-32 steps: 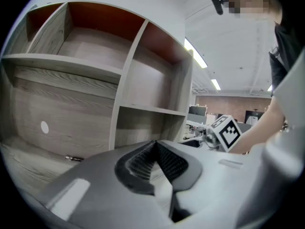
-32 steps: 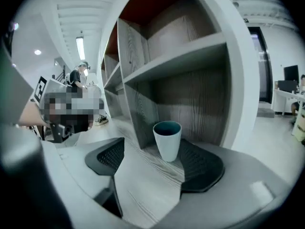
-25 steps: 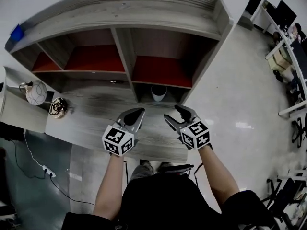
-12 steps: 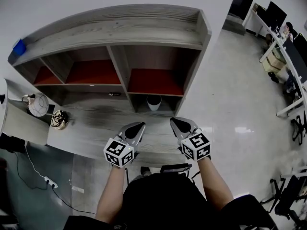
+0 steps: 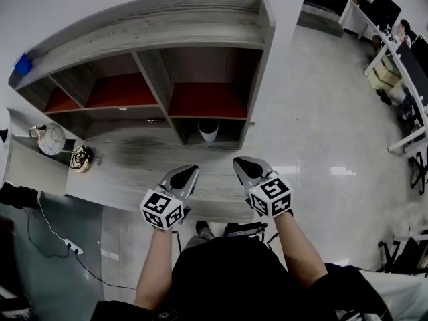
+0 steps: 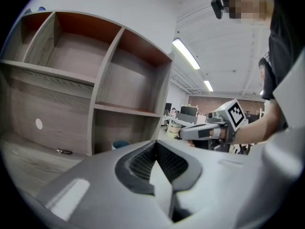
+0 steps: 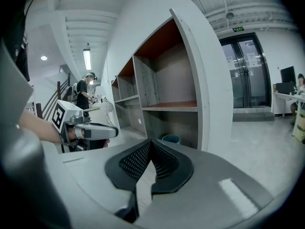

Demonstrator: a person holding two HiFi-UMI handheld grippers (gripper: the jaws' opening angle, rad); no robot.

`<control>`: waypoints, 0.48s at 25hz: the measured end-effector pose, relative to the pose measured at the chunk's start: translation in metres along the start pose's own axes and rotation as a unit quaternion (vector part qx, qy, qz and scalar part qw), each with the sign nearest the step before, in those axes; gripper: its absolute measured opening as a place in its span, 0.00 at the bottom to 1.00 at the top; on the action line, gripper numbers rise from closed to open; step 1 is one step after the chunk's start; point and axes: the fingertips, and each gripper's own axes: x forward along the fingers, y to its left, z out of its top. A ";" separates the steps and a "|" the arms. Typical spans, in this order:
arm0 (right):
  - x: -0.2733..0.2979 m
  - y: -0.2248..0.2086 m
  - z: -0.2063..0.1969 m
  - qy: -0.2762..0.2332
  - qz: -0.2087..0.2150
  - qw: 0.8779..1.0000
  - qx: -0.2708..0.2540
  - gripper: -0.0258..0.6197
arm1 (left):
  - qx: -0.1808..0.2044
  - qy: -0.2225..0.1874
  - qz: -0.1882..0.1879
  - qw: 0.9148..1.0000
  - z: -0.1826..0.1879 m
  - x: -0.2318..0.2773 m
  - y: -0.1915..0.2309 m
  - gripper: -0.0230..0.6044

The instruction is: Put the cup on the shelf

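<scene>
The cup (image 5: 208, 130), white with a blue rim, stands upright in the lower right compartment of the grey wooden shelf (image 5: 154, 29). It also shows low in the left gripper view as the cup (image 6: 120, 144) and in the right gripper view as the cup (image 7: 170, 139). My left gripper (image 5: 188, 173) and right gripper (image 5: 242, 165) hover side by side over the desk's front edge, well short of the cup. Both are shut with nothing between the jaws, as the left gripper (image 6: 155, 145) and the right gripper (image 7: 151, 142) show close up.
The shelf stands on a grey wooden desk (image 5: 127, 169). A white round lamp (image 5: 50, 139) and a coil of cable (image 5: 81, 158) sit at the desk's left end. A small dark tool (image 5: 155, 120) lies by the shelf foot. Office desks (image 5: 401, 79) stand far right.
The right gripper's jaws, apart a second ago, have closed on nothing. Both hands have drawn back from the shelf toward the desk's front edge. The cup has stayed in its compartment.
</scene>
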 end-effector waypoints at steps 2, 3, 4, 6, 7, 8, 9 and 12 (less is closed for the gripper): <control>-0.005 0.002 -0.005 0.007 0.008 1.000 -0.003 0.06 | -0.010 -0.001 0.013 1.000 -0.006 -0.004 -0.004 0.04; -0.009 0.004 -0.008 0.011 0.012 1.000 -0.004 0.06 | -0.014 -0.001 0.019 1.000 -0.009 -0.006 -0.006 0.04; -0.012 0.005 -0.011 0.015 0.016 1.000 -0.006 0.06 | -0.018 -0.001 0.024 1.000 -0.012 -0.008 -0.010 0.04; -0.018 0.008 -0.019 0.023 0.023 0.999 -0.010 0.06 | -0.025 -0.001 0.033 0.999 -0.019 -0.013 -0.018 0.04; -0.020 0.009 -0.023 0.026 0.026 0.999 -0.011 0.06 | -0.028 0.000 0.035 0.999 -0.023 -0.016 -0.023 0.04; -0.023 0.010 -0.027 0.029 0.027 0.999 -0.013 0.06 | -0.029 0.002 0.035 0.999 -0.027 -0.018 -0.028 0.04; -0.025 0.012 -0.030 0.031 0.027 0.999 -0.014 0.06 | -0.029 0.004 0.035 0.999 -0.032 -0.020 -0.032 0.04; -0.034 0.019 -0.039 0.032 0.024 0.999 -0.015 0.06 | -0.027 0.012 0.034 0.999 -0.042 -0.029 -0.041 0.04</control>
